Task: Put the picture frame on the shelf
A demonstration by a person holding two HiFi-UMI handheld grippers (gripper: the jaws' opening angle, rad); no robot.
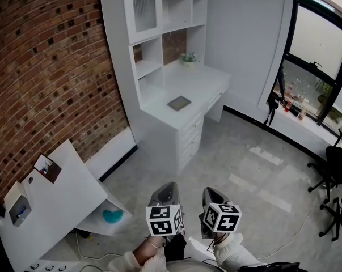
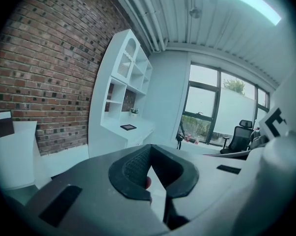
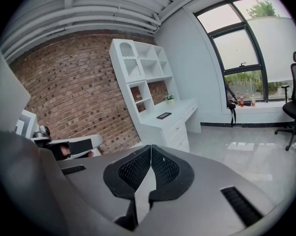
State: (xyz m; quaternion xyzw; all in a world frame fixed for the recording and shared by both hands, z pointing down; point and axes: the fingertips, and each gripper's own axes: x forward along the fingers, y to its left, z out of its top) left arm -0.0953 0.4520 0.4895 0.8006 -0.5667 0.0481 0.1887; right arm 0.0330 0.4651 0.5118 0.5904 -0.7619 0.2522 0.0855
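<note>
On the left, the left hand-held gripper point(image 1: 165, 187) has its jaws pressed together with nothing between them. Just beside it to the right, the right hand-held gripper point(image 1: 213, 191) is likewise closed and empty. Well ahead of both, the picture frame point(image 1: 179, 102) lies flat on the white tabletop point(image 1: 207, 84). The shelf point(image 1: 148, 67) stands beyond the picture frame, to its left.
</note>
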